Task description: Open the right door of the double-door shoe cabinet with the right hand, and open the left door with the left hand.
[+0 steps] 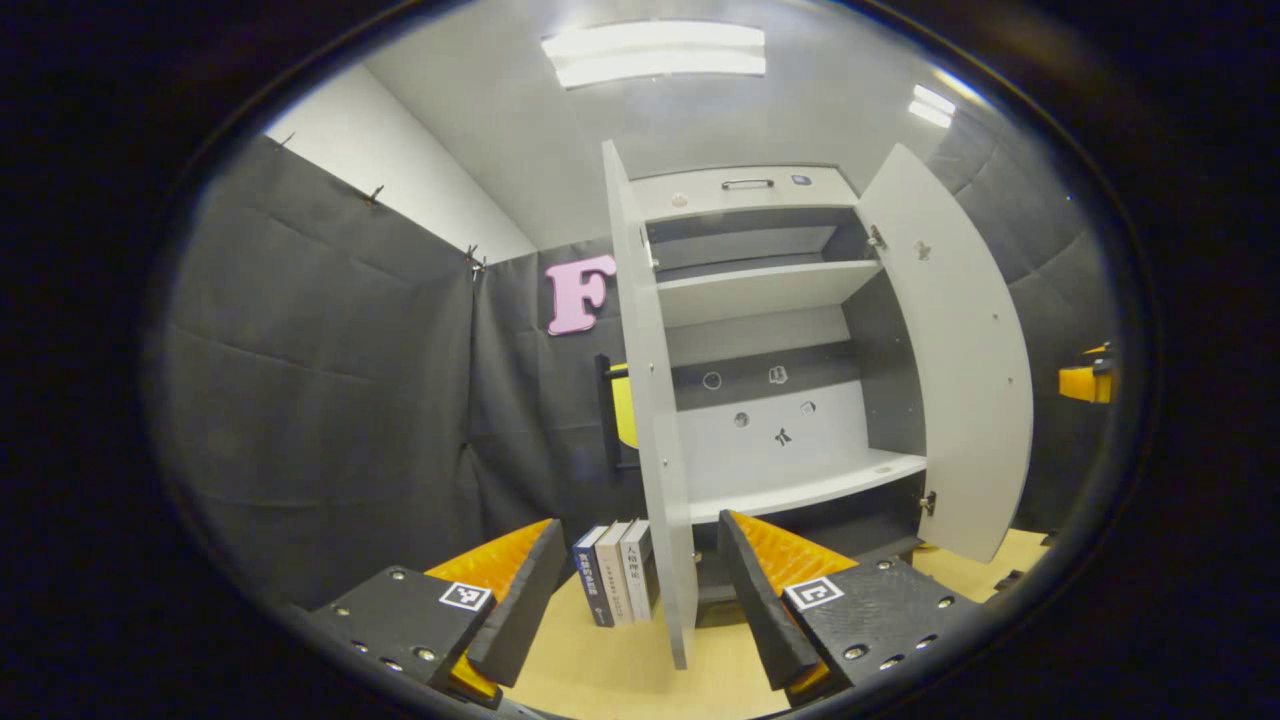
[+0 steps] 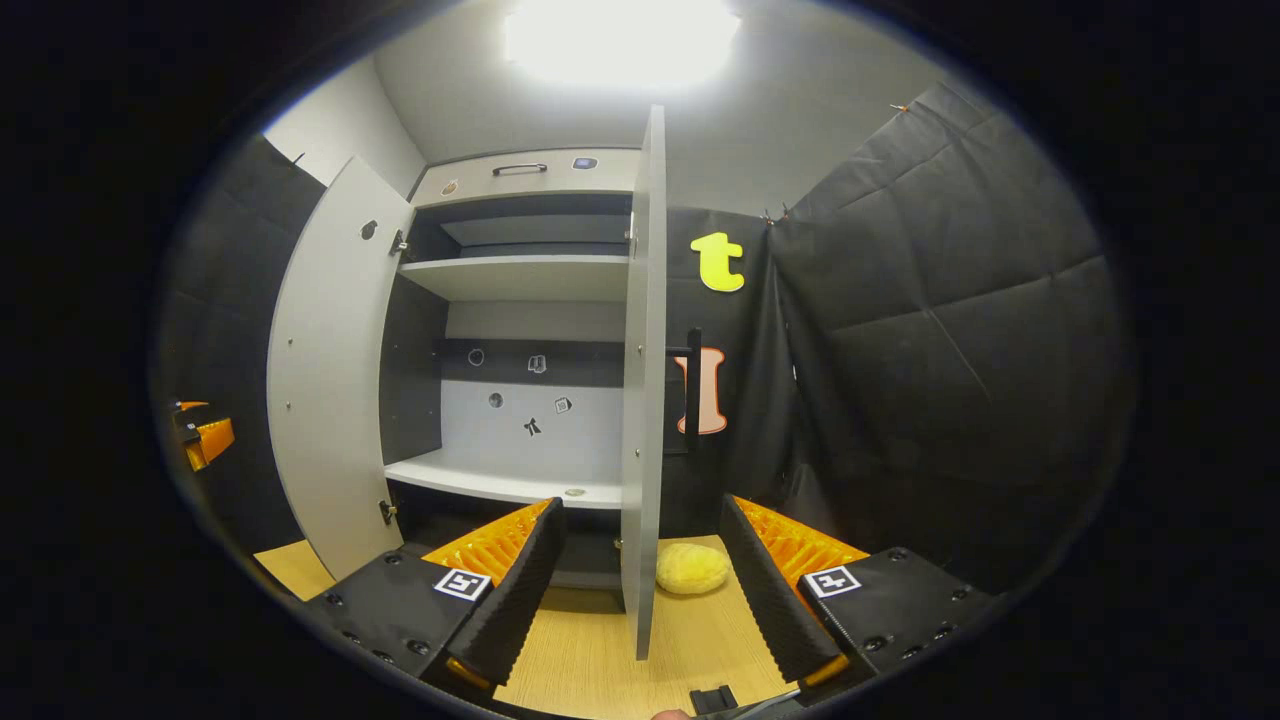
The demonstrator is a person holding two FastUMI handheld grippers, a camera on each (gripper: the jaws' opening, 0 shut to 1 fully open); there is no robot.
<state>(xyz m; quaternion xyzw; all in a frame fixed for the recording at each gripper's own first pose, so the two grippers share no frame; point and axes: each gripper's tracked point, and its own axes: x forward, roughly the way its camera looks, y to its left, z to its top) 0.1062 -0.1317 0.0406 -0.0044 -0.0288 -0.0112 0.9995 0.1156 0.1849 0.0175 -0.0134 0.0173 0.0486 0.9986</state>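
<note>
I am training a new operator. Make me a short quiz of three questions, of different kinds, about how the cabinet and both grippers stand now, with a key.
1. True or false: both cabinet doors stand open.
2. What lies on the table beside the right door? A) a yellow sponge B) a cup C) a shoe
3. Fill in: beside the left door stand three ____.

Key:
1. True: the left door and the right door are swung out; the left gripper and the right gripper are open, each with a door edge between its fingers.
2. A, the sponge.
3. books.
</note>
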